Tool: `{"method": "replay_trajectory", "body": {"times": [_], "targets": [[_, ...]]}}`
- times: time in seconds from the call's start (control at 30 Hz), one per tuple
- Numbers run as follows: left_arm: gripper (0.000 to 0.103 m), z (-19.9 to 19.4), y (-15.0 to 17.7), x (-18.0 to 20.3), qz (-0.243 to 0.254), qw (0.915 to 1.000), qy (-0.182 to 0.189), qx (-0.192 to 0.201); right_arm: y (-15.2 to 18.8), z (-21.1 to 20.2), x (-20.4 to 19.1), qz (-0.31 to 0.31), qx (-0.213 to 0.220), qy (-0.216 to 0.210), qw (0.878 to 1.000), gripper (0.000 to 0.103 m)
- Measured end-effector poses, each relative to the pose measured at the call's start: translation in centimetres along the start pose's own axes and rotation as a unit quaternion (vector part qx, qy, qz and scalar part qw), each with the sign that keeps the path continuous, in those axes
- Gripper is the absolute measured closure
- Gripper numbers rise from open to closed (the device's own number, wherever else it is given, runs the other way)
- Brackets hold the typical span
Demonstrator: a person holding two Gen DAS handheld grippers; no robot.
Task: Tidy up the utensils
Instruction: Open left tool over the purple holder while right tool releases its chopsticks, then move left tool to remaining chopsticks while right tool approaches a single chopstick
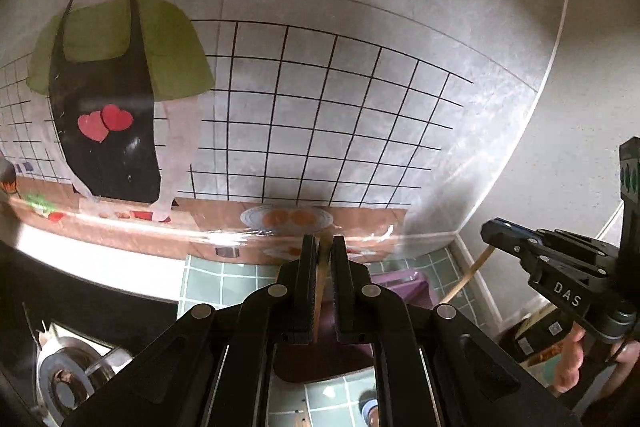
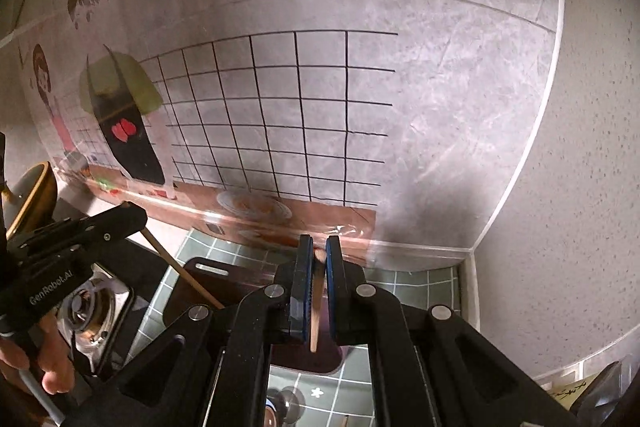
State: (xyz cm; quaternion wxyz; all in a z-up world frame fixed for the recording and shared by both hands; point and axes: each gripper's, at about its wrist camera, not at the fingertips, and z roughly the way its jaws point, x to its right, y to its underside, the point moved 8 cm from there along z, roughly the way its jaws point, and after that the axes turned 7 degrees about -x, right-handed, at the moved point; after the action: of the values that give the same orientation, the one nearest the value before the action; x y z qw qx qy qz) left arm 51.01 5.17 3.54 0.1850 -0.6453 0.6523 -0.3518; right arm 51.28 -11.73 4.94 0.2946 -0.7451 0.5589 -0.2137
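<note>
A chopstick (image 1: 319,291) sits clamped between the closed jaws of the left gripper (image 1: 322,247), over the dark cutting board (image 2: 208,291). Another chopstick (image 2: 316,319) is pinched in the right gripper (image 2: 319,251), above the same board. Beyond the board stands the cartoon-stickered wall (image 2: 440,99).

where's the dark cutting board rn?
The cutting board lies flat on the green-tiled counter below both grippers, right of the gas burner. In the right wrist view, the left gripper's chopstick crosses above its handle-slot corner.
</note>
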Motion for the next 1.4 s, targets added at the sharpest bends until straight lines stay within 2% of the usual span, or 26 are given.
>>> {"method": "replay_trajectory", "body": {"times": [0.1, 0.17, 0.23, 0.33, 0.43, 0.67, 0.83, 0.97, 1.1, 1.4], "targets": [[0.095, -0.5, -0.2, -0.1, -0.008, 1.0, 0.0, 0.005, 0.2, -0.3, 0.4, -0.011, 0.002, 0.01, 1.0, 0.094], [0.094, -1.1, -0.4, -0.1, -0.011, 0.9999, 0.004, 0.012, 0.4, -0.8, 0.6, -0.017, 0.012, 0.021, 1.0, 0.087], [0.094, -1.9, -0.7, 0.0, -0.013, 0.9997, 0.008, 0.021, 0.4, -1.9, 0.7, -0.019, 0.029, 0.029, 0.999, 0.072], [0.089, -3.5, -1.2, 0.0, -0.019, 0.9989, 0.005, 0.042, 0.4, -3.7, 0.9, -0.022, 0.054, 0.038, 0.998, 0.063], [0.085, -4.8, -1.4, -0.2, -0.026, 0.998, -0.002, 0.057, 0.5, -5.2, 1.3, -0.021, 0.071, 0.049, 0.996, 0.06], [0.084, -7.4, 0.0, -0.6, -0.032, 0.9969, -0.019, 0.069, 2.2, -7.4, 2.7, -0.002, 0.081, 0.058, 0.995, 0.06], [0.083, -8.9, 3.9, -0.8, -0.031, 0.9966, -0.034, 0.068, 5.2, -8.6, 2.8, -0.002, 0.092, 0.068, 0.993, 0.06], [0.081, -9.2, 7.9, -0.6, -0.025, 0.9969, -0.051, 0.055, 8.5, -8.7, 2.5, -0.016, 0.076, 0.072, 0.994, 0.06], [0.079, -9.0, 12.4, -0.5, -0.039, 0.9978, -0.045, 0.03, 11.6, -8.3, 2.5, -0.016, 0.055, 0.068, 0.996, 0.058], [0.077, -6.6, 21.5, -0.5, -0.067, 0.9962, -0.033, -0.044, 18.8, -5.6, 3.1, -0.028, -0.006, 0.091, 0.995, 0.057]]}}
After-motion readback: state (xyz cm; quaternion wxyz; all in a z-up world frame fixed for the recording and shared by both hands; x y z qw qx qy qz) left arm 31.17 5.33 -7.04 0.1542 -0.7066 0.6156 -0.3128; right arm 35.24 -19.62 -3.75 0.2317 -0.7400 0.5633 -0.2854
